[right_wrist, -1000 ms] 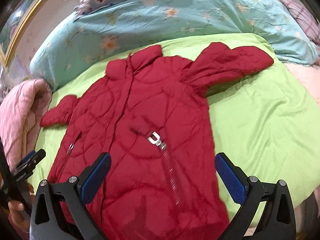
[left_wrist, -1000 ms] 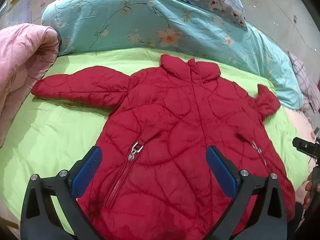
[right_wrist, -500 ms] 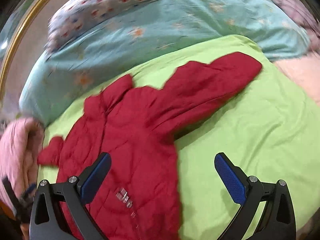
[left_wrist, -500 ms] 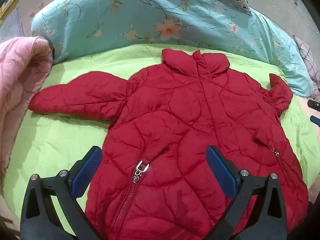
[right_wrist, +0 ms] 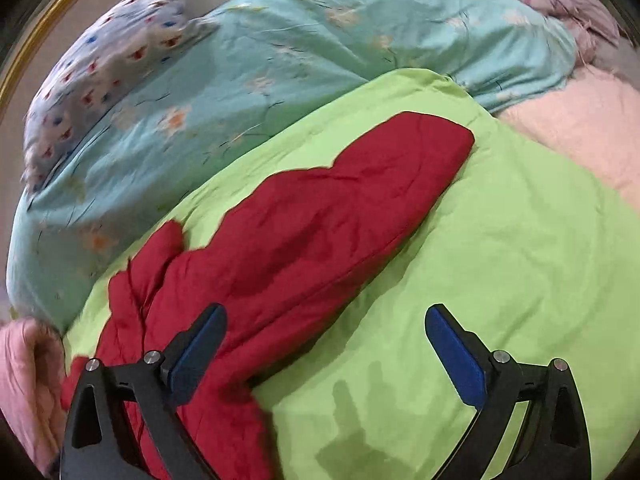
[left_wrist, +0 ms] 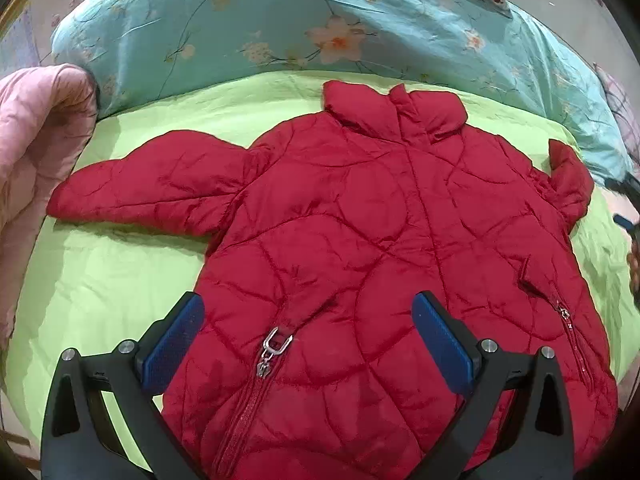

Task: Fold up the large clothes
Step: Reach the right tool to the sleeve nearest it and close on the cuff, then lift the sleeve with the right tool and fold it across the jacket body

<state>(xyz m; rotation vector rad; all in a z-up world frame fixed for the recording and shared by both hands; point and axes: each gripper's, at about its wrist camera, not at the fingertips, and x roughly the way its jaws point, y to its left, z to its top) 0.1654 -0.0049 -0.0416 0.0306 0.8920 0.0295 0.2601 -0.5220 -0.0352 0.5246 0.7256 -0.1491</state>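
Observation:
A red quilted jacket [left_wrist: 380,240] lies front up on a lime green sheet [left_wrist: 104,280], collar toward the pillows, both sleeves spread out. My left gripper [left_wrist: 306,338] hovers open over its lower front, near the silver zipper pull [left_wrist: 274,346], holding nothing. In the right wrist view the jacket's sleeve [right_wrist: 340,208] stretches up and to the right across the sheet [right_wrist: 500,260]. My right gripper [right_wrist: 324,352] is open just below that sleeve near the armpit, its left finger over red fabric, its right finger over bare sheet.
A turquoise floral duvet [left_wrist: 280,28] and a patterned pillow [right_wrist: 104,64] lie behind the jacket. A pink quilt [left_wrist: 32,152] bunches at the left, and pale pink bedding [right_wrist: 580,128] lies at the right. The other gripper shows at the left view's right edge [left_wrist: 628,208].
My left gripper has moved forward up the jacket. My right gripper has swung right, from over the jacket's body to its outstretched sleeve. Both stayed open.

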